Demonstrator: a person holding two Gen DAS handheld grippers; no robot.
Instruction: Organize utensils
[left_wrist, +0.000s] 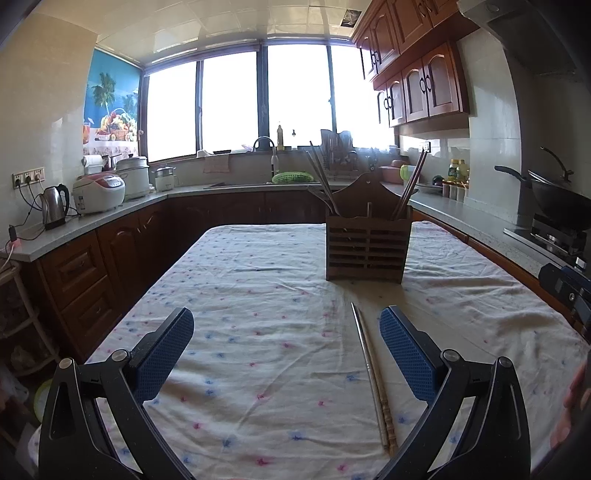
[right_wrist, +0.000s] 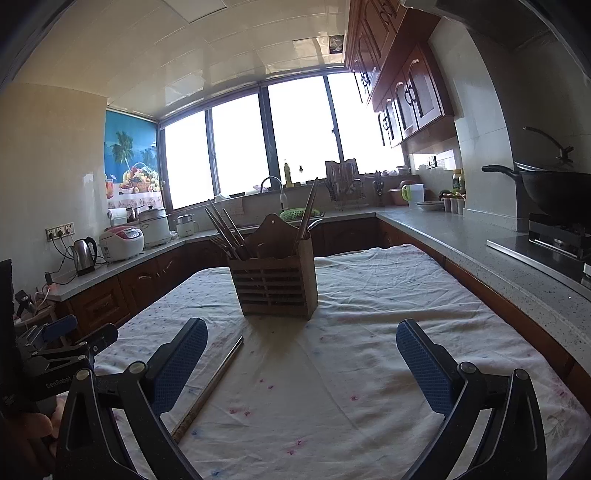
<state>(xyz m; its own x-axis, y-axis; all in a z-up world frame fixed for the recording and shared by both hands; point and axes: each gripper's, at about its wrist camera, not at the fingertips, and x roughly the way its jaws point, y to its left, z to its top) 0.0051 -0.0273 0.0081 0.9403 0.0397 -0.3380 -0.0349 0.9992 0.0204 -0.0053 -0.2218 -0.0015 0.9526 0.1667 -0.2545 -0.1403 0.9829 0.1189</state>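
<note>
A brown slatted wooden utensil holder (left_wrist: 367, 247) stands on the cloth-covered table (left_wrist: 240, 295), with chopsticks and utensils leaning in its left and right compartments. It also shows in the right wrist view (right_wrist: 275, 282). A pair of chopsticks (left_wrist: 373, 373), one metal and one wooden, lies flat on the cloth in front of the holder; in the right wrist view the pair (right_wrist: 212, 384) lies near my right gripper's left finger. My left gripper (left_wrist: 286, 328) is open and empty, the pair lying just inside its right finger. My right gripper (right_wrist: 301, 343) is open and empty above the cloth.
Kitchen counters run around the table: kettle (left_wrist: 54, 206) and rice cookers on the left, sink and green basket (left_wrist: 291, 178) at the back, wok (left_wrist: 554, 199) on a stove at the right. The left gripper's body (right_wrist: 55, 354) shows at the right wrist view's left edge.
</note>
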